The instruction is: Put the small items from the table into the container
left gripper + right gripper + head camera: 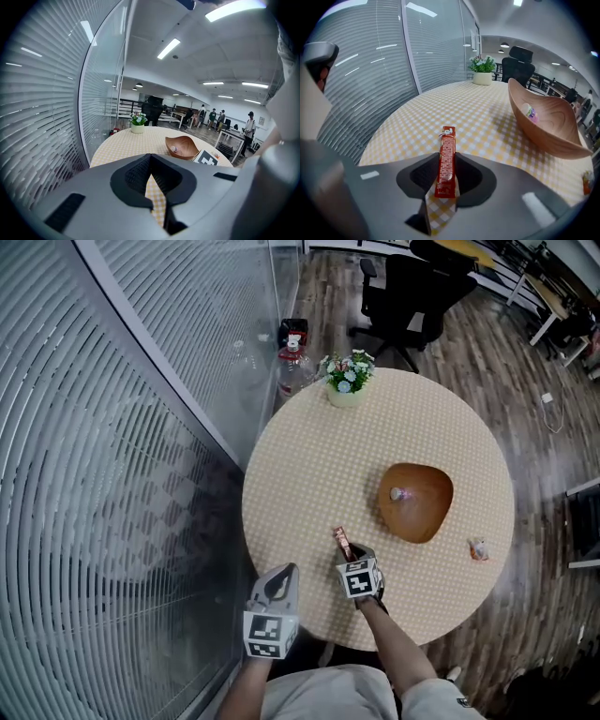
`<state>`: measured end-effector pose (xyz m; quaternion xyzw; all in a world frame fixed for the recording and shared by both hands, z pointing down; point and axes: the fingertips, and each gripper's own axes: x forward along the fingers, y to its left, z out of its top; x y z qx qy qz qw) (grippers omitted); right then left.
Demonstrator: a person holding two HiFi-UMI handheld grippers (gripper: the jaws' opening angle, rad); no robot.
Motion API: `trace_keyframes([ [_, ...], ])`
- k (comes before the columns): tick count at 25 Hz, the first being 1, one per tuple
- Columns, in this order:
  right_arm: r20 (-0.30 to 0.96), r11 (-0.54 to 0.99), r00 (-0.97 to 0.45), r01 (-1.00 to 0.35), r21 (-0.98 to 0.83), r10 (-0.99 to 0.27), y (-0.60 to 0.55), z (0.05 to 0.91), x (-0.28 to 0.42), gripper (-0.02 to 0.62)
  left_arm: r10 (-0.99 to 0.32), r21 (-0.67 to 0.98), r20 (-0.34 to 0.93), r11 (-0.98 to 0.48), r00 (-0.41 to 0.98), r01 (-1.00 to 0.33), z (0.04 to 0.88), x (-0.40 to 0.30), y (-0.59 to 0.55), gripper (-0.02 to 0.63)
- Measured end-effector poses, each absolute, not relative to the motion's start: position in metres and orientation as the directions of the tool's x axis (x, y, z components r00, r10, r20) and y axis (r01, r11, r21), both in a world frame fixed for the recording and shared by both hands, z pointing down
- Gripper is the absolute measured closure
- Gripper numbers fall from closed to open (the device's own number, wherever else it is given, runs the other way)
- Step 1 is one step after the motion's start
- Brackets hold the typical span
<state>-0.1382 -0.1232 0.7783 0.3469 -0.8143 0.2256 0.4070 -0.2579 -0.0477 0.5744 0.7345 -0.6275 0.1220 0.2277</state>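
A round table [300,474] with a yellow checked cloth bears a wooden bowl [422,507] with one small pale item [398,493] inside. My right gripper [349,556] is down at the near part of the table, shut on a long red snack packet [342,542]. In the right gripper view the packet [446,157] stands between the pads of the gripper [446,174], and the bowl [543,122] is to the right. Another small wrapped item [479,548] lies on the cloth right of the bowl. My left gripper [279,579] hovers by the table's near edge, shut and holding nothing.
A white pot of flowers [345,382] stands at the table's far edge. A water bottle [292,367] and a black office chair [412,292] are on the floor beyond. A glass wall with blinds [112,427] runs along the left.
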Motion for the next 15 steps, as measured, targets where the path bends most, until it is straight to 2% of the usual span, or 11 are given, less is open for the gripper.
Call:
trace_keyframes([
  [4, 0.785, 0.665, -0.470, -0.740, -0.101, -0.404, -0.122, 0.753, -0.133, 0.495, -0.870, 0.182, 0.452, -0.129, 0.199, -0.975, 0.572, -0.247, -0.057, 0.600],
  [9, 0.711, 0.644, -0.503, -0.759, -0.092, -0.491, -0.140, 0.694, -0.107, 0.495, -0.870, 0.210, 0.421, -0.182, 0.257, -0.961, 0.565, -0.214, -0.084, 0.600],
  [15, 0.651, 0.556, -0.440, -0.830, -0.033, -0.619, -0.187, 0.651, -0.034, 0.494, -0.854, 0.232, 0.387, -0.274, 0.347, -0.933, 0.557, -0.156, -0.101, 0.601],
])
